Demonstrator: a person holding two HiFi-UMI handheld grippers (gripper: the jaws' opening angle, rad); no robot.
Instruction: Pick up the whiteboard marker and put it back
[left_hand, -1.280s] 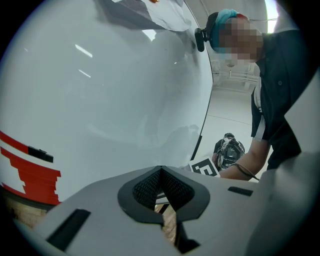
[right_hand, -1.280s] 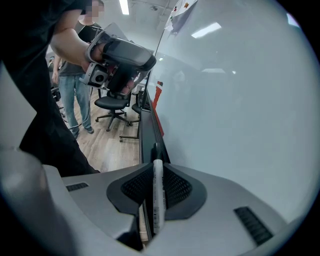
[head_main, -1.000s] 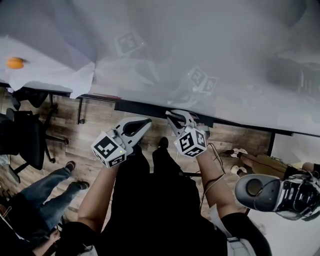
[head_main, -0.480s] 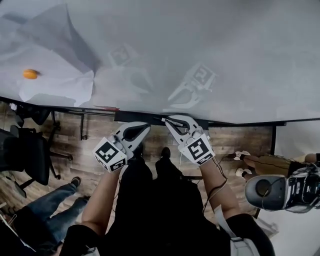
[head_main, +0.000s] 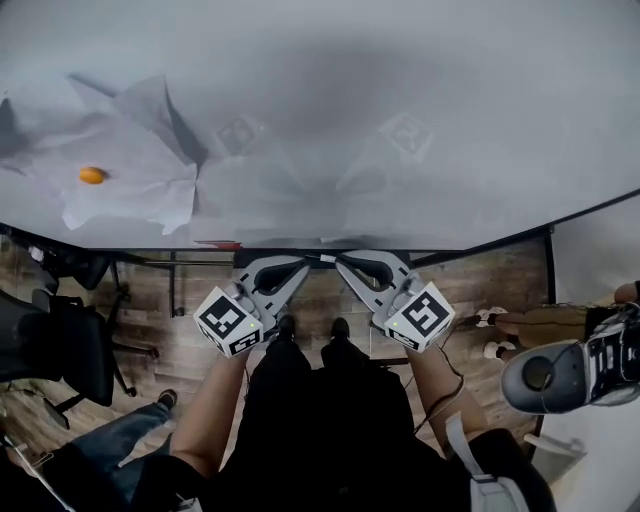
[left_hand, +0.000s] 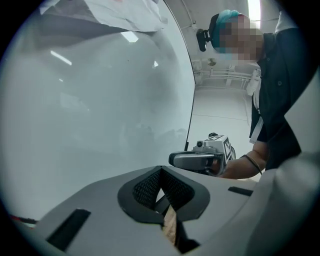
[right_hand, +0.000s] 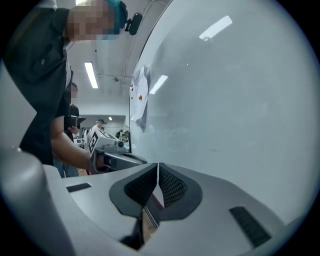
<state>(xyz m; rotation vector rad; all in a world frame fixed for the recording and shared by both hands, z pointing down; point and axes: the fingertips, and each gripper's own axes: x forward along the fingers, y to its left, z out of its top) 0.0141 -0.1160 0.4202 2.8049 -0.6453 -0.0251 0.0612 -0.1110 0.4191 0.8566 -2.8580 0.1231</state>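
Both pairs of jaws meet empty at whiteboard (head_main: 420, 120) edge; right gripper (head_main: 337, 262) just closed.

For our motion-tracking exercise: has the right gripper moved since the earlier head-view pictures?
Yes, upward: the right gripper now reflects farther above the lower edge of the whiteboard. Its fingers have just been closing, nothing between them.

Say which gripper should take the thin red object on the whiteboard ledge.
Left, probably: the left gripper is nearer the thin red object. The right gripper, whose jaws have just been closing on nothing visible, is farther off.
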